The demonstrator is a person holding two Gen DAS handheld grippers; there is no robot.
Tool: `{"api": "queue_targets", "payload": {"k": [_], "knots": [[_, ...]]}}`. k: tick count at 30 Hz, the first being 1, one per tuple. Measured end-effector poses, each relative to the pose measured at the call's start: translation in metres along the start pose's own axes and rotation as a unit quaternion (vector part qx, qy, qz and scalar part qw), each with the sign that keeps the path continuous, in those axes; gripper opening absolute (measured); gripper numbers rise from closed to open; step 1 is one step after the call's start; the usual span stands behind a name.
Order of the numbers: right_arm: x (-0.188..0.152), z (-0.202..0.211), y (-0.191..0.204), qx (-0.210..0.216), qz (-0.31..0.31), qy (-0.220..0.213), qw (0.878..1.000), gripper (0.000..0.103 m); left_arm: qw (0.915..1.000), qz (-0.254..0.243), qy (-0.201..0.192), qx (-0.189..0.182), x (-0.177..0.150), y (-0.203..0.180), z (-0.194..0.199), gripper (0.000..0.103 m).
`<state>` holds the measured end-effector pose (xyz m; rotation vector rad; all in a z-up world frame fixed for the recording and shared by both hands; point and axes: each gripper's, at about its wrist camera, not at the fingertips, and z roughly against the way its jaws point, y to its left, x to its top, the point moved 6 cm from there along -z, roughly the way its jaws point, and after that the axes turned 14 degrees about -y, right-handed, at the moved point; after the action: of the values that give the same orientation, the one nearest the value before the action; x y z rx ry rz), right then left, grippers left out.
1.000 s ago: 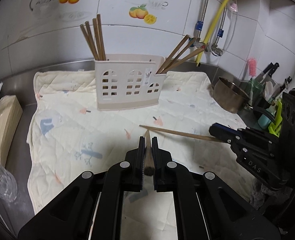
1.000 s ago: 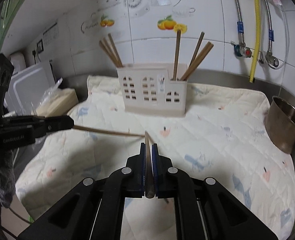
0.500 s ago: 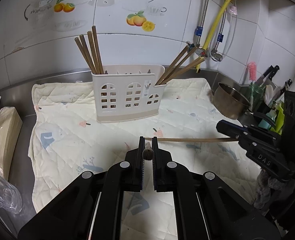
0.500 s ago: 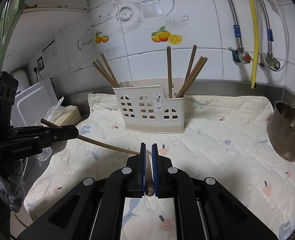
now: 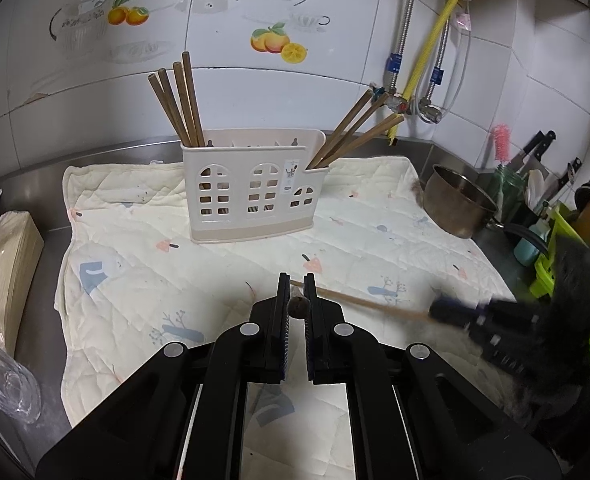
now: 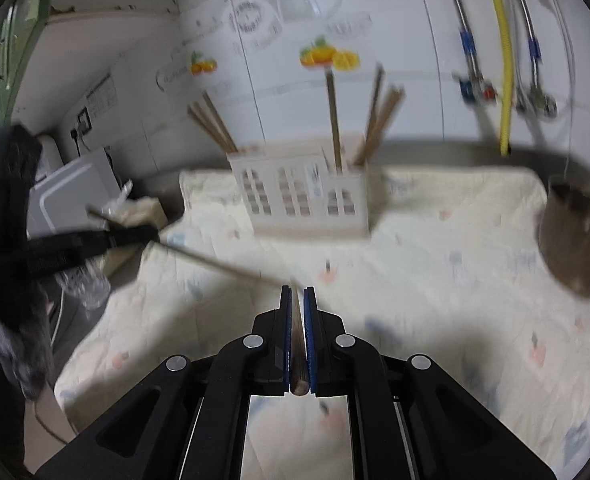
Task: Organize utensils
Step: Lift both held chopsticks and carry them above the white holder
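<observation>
Left wrist view, left to right: the holder stood at 12 o'clock on the quilted cloth, with four chopsticks in its left compartment and more in its right. The left gripper, nearly closed, pinched one chopstick end-on. At 3 o'clock the blurred right gripper clamped another chopstick; beyond it stood a pot

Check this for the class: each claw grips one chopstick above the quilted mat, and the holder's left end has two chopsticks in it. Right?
Not quite. The left wrist view shows four chopsticks in the left end of the holder, not two. Each claw, left and right, does grip one chopstick above the mat.
</observation>
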<state>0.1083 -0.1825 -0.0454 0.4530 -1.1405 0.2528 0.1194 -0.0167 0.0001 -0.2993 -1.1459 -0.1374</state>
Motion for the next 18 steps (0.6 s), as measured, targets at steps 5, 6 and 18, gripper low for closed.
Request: {"api": "queue_targets", "payload": {"k": [5,6,18], "knots": [[-0.047,-0.006,-0.011,-0.010,-0.019,0.050,0.999,0.007,1.0000,0.007,0.003,0.001,-0.007,0.000,0.000,0.005],[-0.054,-0.008,-0.012,-0.009,-0.020,0.059,0.998,0.007,1.0000,0.009,0.003,0.001,-0.008,0.001,0.001,0.005],[-0.085,-0.016,-0.007,-0.009,0.019,0.106,0.994,0.015,0.9999,0.012,0.003,0.001,-0.008,0.002,0.001,0.005]]}}
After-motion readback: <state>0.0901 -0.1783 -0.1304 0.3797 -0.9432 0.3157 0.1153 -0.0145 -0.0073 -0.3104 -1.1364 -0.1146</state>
